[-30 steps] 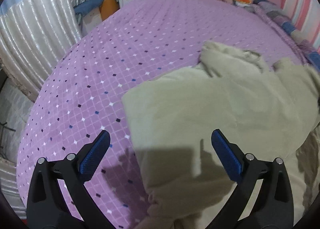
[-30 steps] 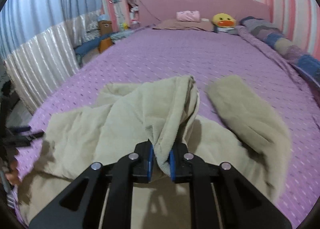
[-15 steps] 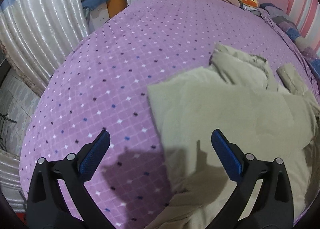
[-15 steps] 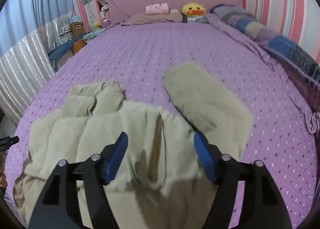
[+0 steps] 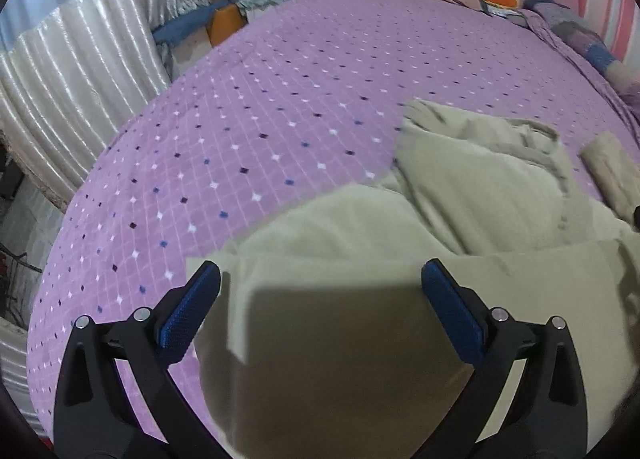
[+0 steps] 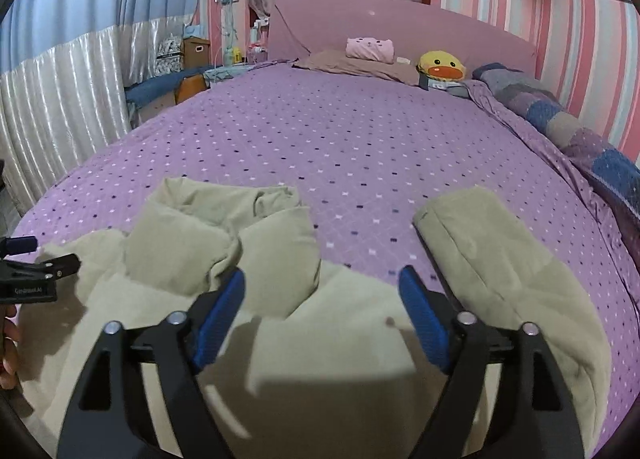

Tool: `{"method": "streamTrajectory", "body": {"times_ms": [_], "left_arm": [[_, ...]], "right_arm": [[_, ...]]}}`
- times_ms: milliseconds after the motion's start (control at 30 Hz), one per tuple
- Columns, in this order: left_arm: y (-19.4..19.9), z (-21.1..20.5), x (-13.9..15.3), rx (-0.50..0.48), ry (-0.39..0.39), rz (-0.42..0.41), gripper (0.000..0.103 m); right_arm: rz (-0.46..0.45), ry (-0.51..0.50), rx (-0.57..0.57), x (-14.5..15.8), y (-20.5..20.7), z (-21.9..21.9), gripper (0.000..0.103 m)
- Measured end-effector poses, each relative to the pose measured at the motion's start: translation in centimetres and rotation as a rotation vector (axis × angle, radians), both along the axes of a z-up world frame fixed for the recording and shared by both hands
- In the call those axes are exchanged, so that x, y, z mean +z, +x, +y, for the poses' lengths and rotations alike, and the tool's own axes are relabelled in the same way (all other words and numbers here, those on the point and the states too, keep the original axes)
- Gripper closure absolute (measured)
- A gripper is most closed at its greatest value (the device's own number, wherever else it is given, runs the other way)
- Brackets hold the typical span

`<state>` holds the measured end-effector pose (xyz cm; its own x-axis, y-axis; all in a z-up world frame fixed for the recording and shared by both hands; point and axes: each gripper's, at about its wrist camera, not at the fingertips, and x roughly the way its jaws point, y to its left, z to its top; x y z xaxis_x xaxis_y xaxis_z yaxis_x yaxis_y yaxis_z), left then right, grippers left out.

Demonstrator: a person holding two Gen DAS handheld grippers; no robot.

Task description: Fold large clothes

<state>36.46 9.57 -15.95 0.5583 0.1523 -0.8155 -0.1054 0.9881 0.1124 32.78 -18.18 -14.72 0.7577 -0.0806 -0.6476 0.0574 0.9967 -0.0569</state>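
Note:
A large beige padded jacket (image 5: 460,219) lies rumpled on the purple bedspread (image 5: 280,119), its collar bunched at the far side. In the right wrist view the jacket (image 6: 320,339) fills the near bed, with one sleeve (image 6: 500,259) stretched out to the right. My left gripper (image 5: 320,279) is open and empty over the jacket's left edge. My right gripper (image 6: 320,283) is open and empty over the jacket's middle. The left gripper (image 6: 36,271) also shows at the left edge of the right wrist view.
At the head of the bed are a pink headboard (image 6: 400,35), a pillow with a pink folded cloth (image 6: 370,51) and a yellow duck plush (image 6: 440,67). A patchwork quilt (image 6: 580,131) lines the right side. Boxes and clutter (image 5: 224,15) stand beyond the bed's left edge.
My right gripper opened and let go of the jacket fold, which dropped flat. My left gripper stayed open and shifted right over the jacket's left edge.

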Motion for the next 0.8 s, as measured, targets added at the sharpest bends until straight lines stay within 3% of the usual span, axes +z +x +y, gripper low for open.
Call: {"method": "streamTrajectory", "body": {"times_ms": [100,200,433,600,800], "left_arm": [[-1.3,0.8,-1.6,-0.001,0.013,-0.037,0.003],[-2.4,0.9,-2.1,-0.018,0.008,-0.086,0.003],[-2.2,2.6,-4.2,0.000,-0.072,-0.134,0.003],[-1.8,2.6,-5.1,0.003,-0.081,-0.162,0.003],[-1.2,2.6,-5.5,0.007,-0.076,-0.159,0.003]], "right_arm": [[0.049,-0.007,-0.020,-2.2,0.9,-1.0,0.020],[0.035,0.007,-0.010,-3.9,0.1,-1.4,0.018],[0.060,0.127,-0.007,-6.6,1.7,-3.7,0.002],[0.065,0.194,0.002,-7.8,2.3,-4.2,0.001],[0.063,0.206,0.000,-8.2,2.5,-4.1,0.001]]}}
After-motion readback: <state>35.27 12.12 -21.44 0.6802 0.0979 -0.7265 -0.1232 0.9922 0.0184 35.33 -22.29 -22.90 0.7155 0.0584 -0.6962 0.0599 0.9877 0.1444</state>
